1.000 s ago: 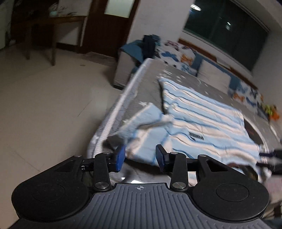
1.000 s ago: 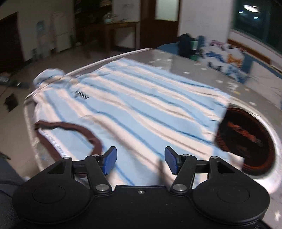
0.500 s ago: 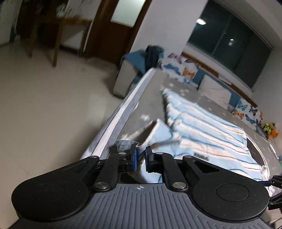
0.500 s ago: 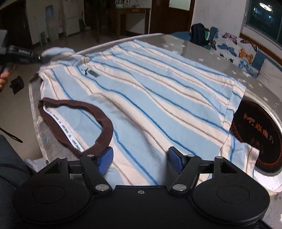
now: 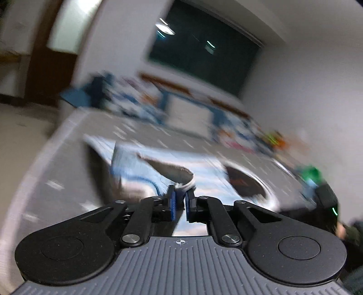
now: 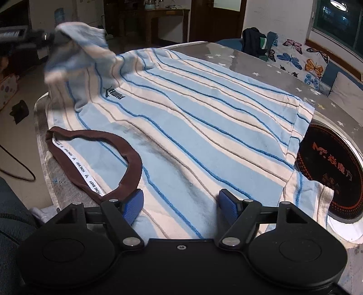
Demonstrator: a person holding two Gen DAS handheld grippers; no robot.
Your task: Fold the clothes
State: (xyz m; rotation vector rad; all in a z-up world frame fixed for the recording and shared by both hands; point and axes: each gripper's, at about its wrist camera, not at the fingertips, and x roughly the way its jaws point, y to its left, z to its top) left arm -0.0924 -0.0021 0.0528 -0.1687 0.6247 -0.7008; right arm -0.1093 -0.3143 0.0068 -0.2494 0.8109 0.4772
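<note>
A light-blue and white striped shirt [image 6: 204, 127] with a brown collar [image 6: 127, 158] lies spread on a grey table [image 6: 267, 74]. My left gripper [image 5: 180, 202] is shut on the cuff of the shirt's sleeve [image 5: 145, 168] and holds it lifted above the table; that view is blurred. From the right wrist the raised sleeve [image 6: 77, 47] shows at the far left with the left gripper [image 6: 34, 37] on it. My right gripper [image 6: 180, 204] is open, low over the shirt's near edge beside the collar, nothing between its fingers.
A round black hotplate [image 6: 329, 165] is set in the table at the right, partly under the shirt's hem. A butterfly-print sofa [image 6: 295, 54] with a dark backpack [image 6: 254, 38] stands behind. A wooden desk [image 6: 154, 15] stands across the tiled floor.
My left gripper closed on the sleeve cuff and has lifted it up and inward over the shirt. My right gripper has lowered toward the shirt near the collar and stays open.
</note>
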